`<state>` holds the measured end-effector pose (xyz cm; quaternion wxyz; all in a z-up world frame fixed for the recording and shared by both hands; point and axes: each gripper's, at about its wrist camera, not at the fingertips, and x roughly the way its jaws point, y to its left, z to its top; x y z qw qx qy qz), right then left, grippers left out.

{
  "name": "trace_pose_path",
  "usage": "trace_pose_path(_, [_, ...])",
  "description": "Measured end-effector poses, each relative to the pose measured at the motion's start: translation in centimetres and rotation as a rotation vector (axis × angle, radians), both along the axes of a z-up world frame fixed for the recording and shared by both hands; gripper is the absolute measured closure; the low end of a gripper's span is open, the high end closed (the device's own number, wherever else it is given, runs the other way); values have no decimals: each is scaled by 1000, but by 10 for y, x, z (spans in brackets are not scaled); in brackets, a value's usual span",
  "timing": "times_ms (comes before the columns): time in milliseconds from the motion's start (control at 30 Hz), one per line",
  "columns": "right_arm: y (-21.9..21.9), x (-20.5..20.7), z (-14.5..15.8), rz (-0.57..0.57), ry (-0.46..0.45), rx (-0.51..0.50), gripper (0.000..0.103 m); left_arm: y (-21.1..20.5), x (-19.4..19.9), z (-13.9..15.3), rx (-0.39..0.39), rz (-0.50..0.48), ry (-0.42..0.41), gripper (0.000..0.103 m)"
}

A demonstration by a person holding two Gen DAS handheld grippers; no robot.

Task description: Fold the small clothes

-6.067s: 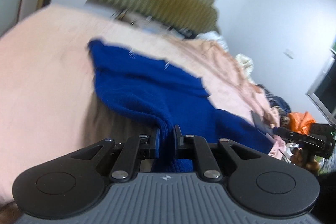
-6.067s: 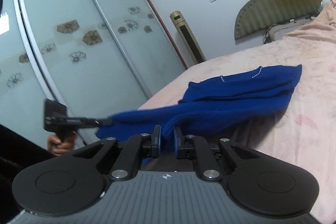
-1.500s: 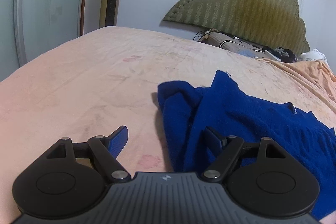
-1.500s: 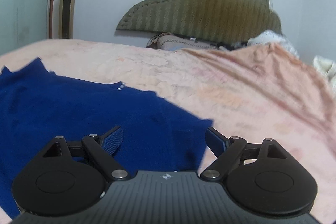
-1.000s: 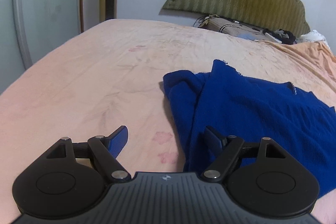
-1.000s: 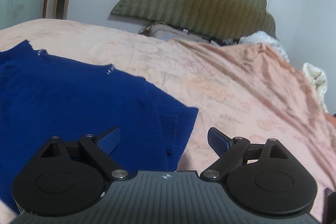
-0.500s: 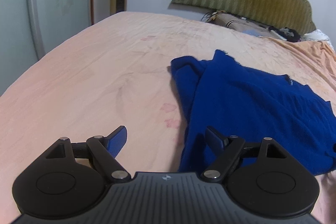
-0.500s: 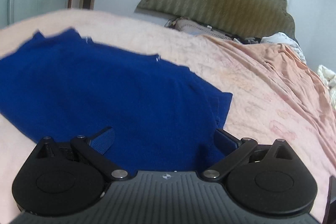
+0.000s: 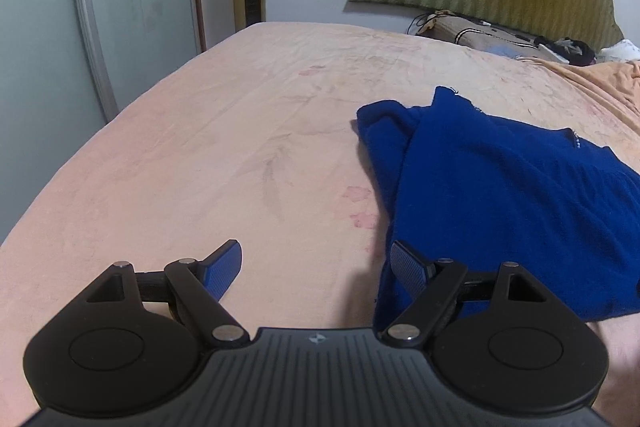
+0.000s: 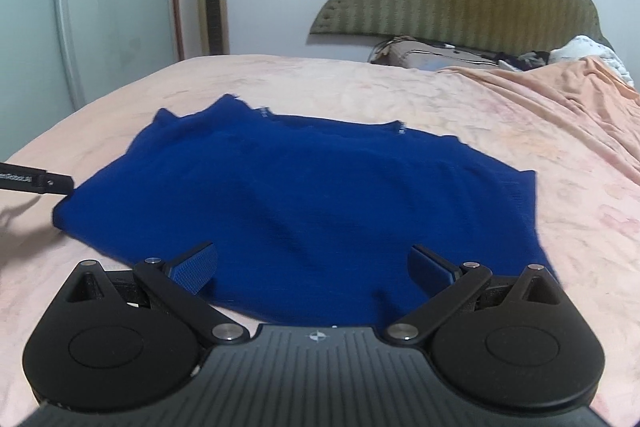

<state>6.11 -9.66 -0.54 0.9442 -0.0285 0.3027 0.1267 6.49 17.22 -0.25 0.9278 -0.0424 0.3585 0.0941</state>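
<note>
Lying spread and rumpled on the pink bed [image 10: 520,131], the deep-blue knit top [image 10: 304,195] sits ahead of the left gripper [image 9: 316,263] and right gripper [image 10: 312,263], both with jaws wide apart and empty.

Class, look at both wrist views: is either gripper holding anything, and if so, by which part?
Nothing is held. The left gripper and right gripper both stand open above the blue garment.

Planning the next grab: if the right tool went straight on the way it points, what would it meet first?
Most likely the blue sweater, spread on the pink bedspread. The open right tool points down at it; depth is hard to judge.
</note>
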Motion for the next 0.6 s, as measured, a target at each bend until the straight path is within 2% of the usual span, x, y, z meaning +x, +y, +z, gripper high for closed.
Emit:
trace_pose_path(133, [13,-5,1,33,-8,1,1,2,0,0,-11,1,0,21])
trace_pose_path(600, [35,-14,-3,98,-32,-8,1,-6,8,-4,24,-7,17,21])
